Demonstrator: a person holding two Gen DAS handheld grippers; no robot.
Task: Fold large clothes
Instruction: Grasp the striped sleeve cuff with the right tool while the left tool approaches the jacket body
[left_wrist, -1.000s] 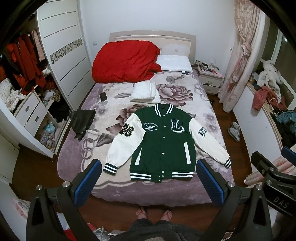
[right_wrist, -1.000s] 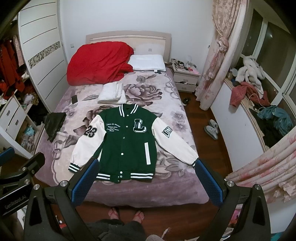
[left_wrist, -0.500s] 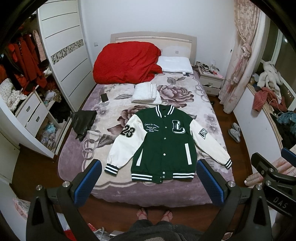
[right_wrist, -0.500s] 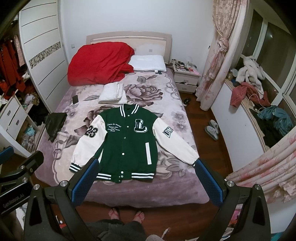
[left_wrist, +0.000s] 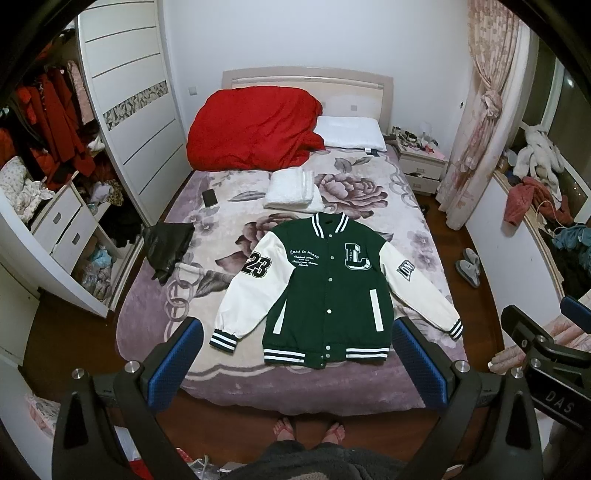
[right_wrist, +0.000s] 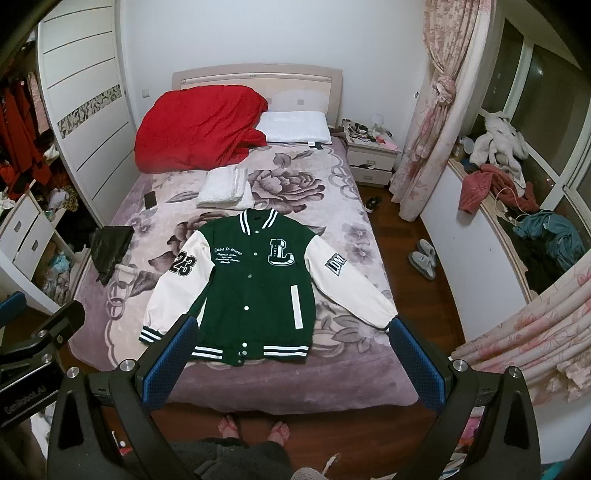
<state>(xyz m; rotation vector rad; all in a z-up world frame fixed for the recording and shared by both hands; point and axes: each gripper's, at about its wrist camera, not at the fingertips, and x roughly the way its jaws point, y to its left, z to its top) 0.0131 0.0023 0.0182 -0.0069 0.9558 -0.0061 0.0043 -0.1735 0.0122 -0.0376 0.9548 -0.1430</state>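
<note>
Jaws of both the left gripper (left_wrist: 297, 360) and right gripper (right_wrist: 291, 356) hang spread wide and empty above the bed's (left_wrist: 155, 317) foot, where the green varsity jacket (left_wrist: 332, 280) lies flat, buttoned, sleeves angled outward, below what looks like a folded white towel (left_wrist: 291, 190).

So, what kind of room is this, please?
It looks like a home bedroom. A bed with a floral blanket fills the middle, with a white pillow at its head, a nightstand beside it and a white wardrobe along the wall. A green varsity jacket lies flat on the bed.
</note>
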